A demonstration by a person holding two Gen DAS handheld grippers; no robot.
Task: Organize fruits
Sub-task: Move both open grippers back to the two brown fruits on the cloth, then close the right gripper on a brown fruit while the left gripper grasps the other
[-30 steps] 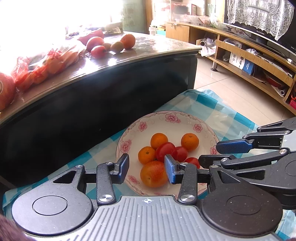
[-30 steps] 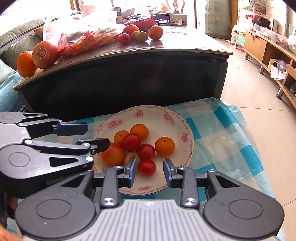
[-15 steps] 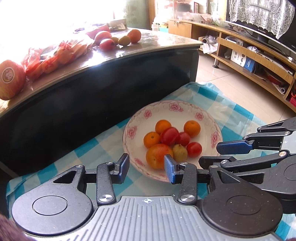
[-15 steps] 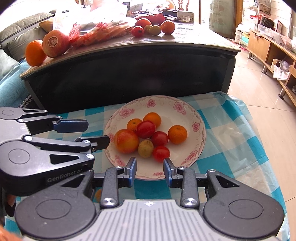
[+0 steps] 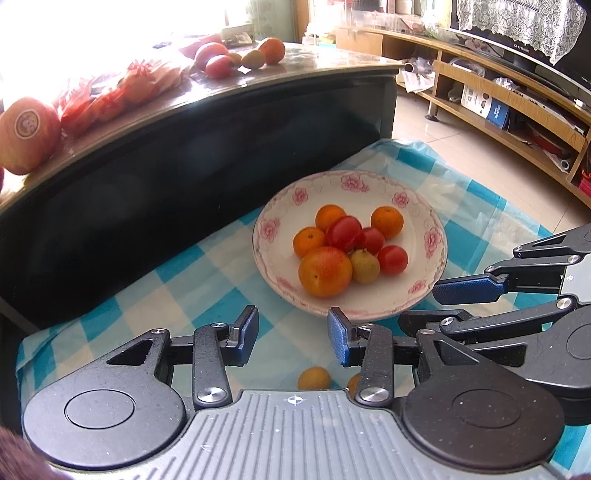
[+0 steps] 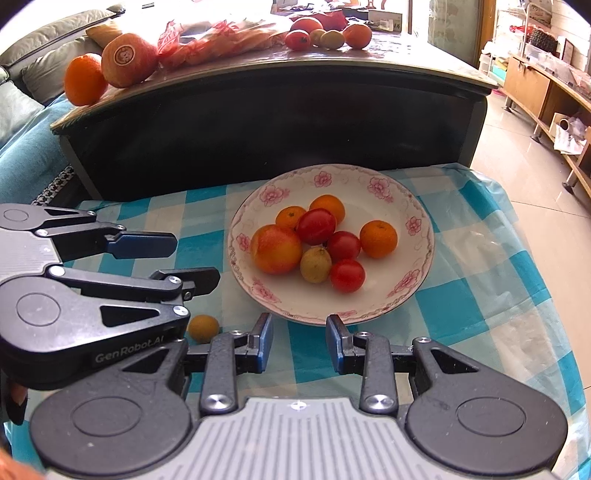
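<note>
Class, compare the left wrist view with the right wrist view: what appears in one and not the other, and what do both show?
Only the left wrist view shows the long wooden shelf unit and a second small fruit half hidden behind its gripper. Only the right wrist view shows the orange on the dark table's end and the grey sofa cushion. Both show the flowered plate of fruit, the checked cloth, and the open left gripper and right gripper.

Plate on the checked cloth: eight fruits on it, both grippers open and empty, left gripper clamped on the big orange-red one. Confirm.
Not clamped. The left wrist view shows the left gripper open and empty, short of the plate; the big orange-red fruit lies free. The right gripper is open too.
</note>
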